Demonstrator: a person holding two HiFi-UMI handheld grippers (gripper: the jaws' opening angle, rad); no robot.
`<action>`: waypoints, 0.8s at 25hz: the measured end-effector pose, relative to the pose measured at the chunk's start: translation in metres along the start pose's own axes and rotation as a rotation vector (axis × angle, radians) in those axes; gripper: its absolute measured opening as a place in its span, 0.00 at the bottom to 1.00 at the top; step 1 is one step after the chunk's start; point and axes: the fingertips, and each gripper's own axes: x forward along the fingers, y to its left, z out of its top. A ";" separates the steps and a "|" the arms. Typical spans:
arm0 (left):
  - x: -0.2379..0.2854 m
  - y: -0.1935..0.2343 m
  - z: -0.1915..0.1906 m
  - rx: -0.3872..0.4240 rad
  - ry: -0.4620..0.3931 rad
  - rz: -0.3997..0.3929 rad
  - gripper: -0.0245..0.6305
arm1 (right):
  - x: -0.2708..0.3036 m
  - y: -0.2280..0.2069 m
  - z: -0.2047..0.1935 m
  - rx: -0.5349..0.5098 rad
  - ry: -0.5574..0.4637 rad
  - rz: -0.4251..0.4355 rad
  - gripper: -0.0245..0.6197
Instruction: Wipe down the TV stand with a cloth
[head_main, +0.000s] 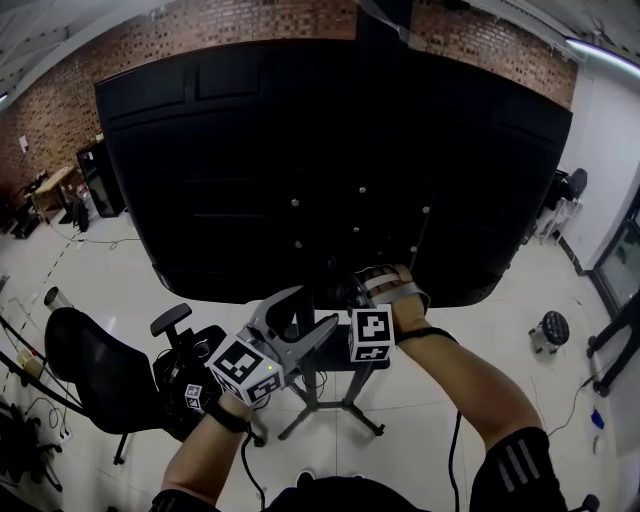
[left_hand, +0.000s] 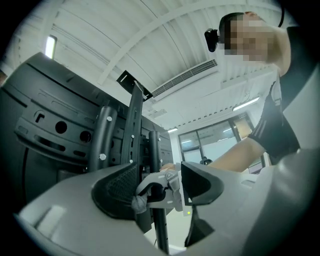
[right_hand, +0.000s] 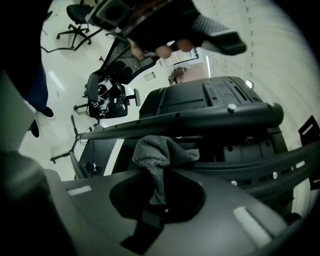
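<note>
The big black TV back (head_main: 330, 160) fills the head view on its dark stand (head_main: 306, 372). My right gripper (head_main: 366, 292) is up at the stand's bracket just under the TV and is shut on a grey knitted cloth (right_hand: 160, 155). The cloth bunches against a round black bar of the stand (right_hand: 200, 122). My left gripper (head_main: 300, 325) is open lower down, its jaws standing either side of the stand's upright pole (left_hand: 159, 232). From the left gripper view I see the right gripper (left_hand: 162, 192) with a tuft of cloth (left_hand: 139, 202).
A black office chair (head_main: 100, 370) stands on the white floor to the left. The stand's splayed legs (head_main: 335, 412) reach toward my feet. A small round stool (head_main: 552, 328) is at the right, and desks (head_main: 50, 190) line the brick wall far left.
</note>
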 end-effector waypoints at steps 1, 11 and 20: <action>0.000 -0.002 -0.001 -0.002 -0.005 -0.002 0.49 | -0.012 -0.007 0.003 0.036 -0.026 -0.022 0.08; 0.021 -0.048 0.051 0.061 -0.091 -0.075 0.49 | -0.151 -0.102 -0.060 0.518 -0.237 -0.242 0.09; 0.057 -0.091 0.077 0.111 -0.106 -0.152 0.49 | -0.164 -0.155 -0.163 0.725 -0.148 -0.308 0.09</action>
